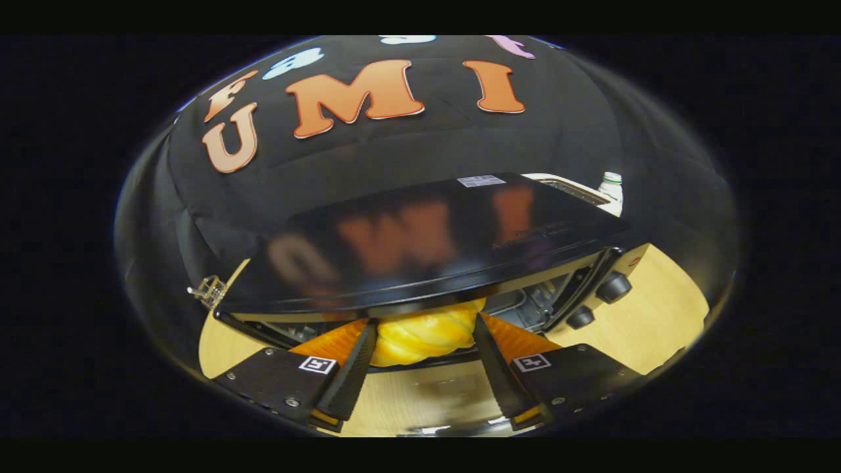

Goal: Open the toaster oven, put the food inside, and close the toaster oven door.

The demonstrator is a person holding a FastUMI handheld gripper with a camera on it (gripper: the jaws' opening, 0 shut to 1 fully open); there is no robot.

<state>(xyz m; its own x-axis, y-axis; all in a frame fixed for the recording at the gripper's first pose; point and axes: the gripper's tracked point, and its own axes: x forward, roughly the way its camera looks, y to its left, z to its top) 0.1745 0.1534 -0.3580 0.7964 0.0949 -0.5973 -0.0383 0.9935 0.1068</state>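
One toaster oven (pixel 433 243) sits on the wooden table (pixel 657 309), its door (pixel 427 394) lowered open, two black knobs (pixel 614 287) on its right panel. One bottle (pixel 611 187) stands behind it. One gripper (pixel 424 332), its fingers (pixel 358 368) part-spread, pinches one yellow bread roll (pixel 424 335) at the oven's mouth.

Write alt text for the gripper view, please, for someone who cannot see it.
A yellow pastry sits between the two fingers of the hand-held tool, at the mouth of an open toaster oven with a glossy black top. Whether both fingers press on it is unclear. The oven stands on a light wooden table, two black knobs on its front; a white bottle stands behind.
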